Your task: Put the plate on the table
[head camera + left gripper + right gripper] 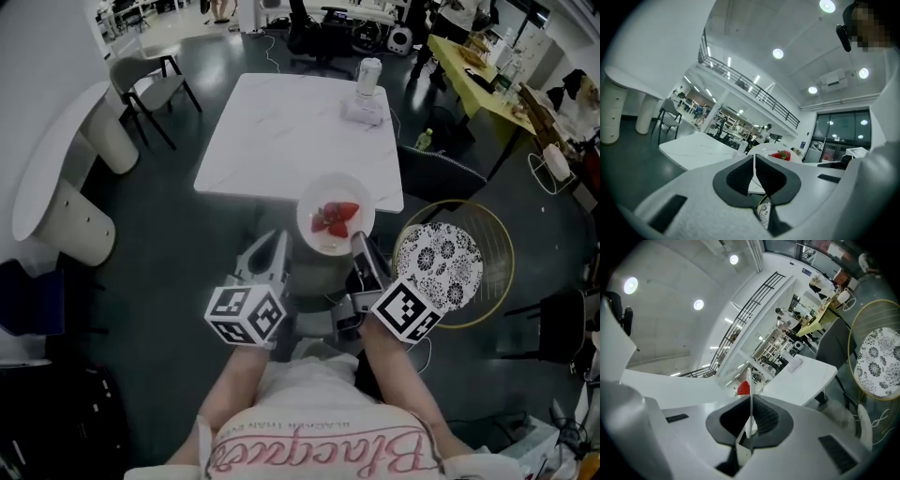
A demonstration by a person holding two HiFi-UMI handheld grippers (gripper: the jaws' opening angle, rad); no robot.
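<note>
The plate (pixel 329 241) is the only dish in play. It holds red strawberries (pixel 339 217), at least two, though the exact count can't be made out. It sits over the near edge of the white table (pixel 281 131), toward that table's 5 o'clock corner; whether it rests on the top or hangs just above it I cannot tell.

Two grippers hold it. The left gripper (pixel 279 238) meets the rim at about 8 o'clock, and its own view shows its jaws closed on the thin white edge. The right gripper (pixel 360 240) takes the rim near 4 o'clock, jaws likewise pinched on the edge, with a strawberry (pixel 744 388) showing just past them.

At the table's 1 o'clock end stands one bottle (pixel 368 78) on a folded cloth (pixel 366 112), well apart from the plate. At the plate's 3 o'clock, off the table, a gold wire basket (pixel 503 272) carries one patterned disc (pixel 439 262). One chair (pixel 150 84) stands at the table's 10 o'clock.
</note>
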